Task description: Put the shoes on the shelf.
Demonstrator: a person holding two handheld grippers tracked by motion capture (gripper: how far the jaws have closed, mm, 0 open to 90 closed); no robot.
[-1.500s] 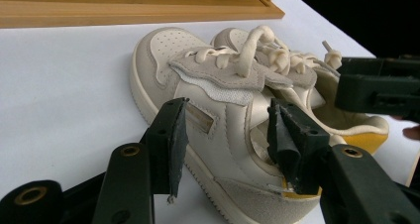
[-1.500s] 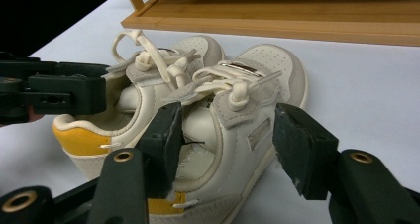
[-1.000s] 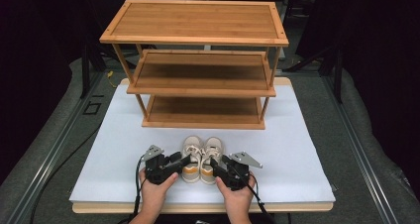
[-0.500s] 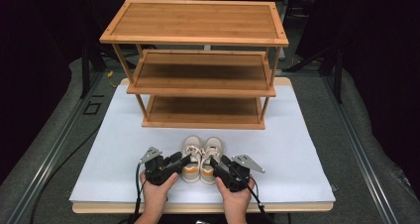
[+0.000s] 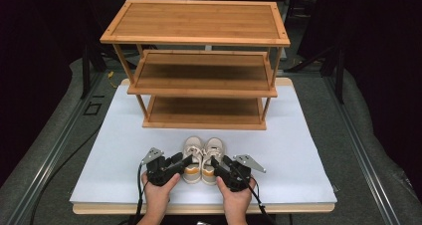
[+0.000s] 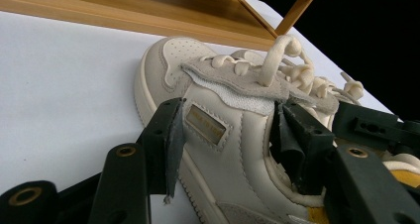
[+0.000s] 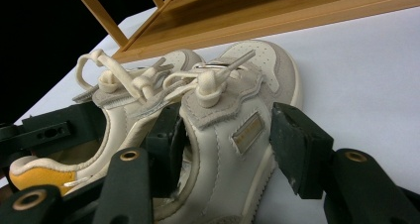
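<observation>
Two cream sneakers stand side by side on the white board, toes toward the rack: the left shoe (image 5: 193, 153) (image 6: 218, 85) and the right shoe (image 5: 214, 151) (image 7: 233, 100). My left gripper (image 5: 185, 161) (image 6: 228, 130) clamps the left shoe's outer wall, with one jaw outside and one inside the opening. My right gripper (image 5: 215, 163) (image 7: 228, 140) holds the right shoe's outer wall the same way. Both shoes rest on the board. The left shoe (image 7: 124, 115) has a yellow insole at the heel.
A three-tier bamboo shoe rack (image 5: 199, 80) stands just beyond the shoes, its lowest shelf (image 5: 204, 113) level with the white board (image 5: 298, 150). The board's front edge runs right under the person's hands. Dark floor and metal rails flank both sides.
</observation>
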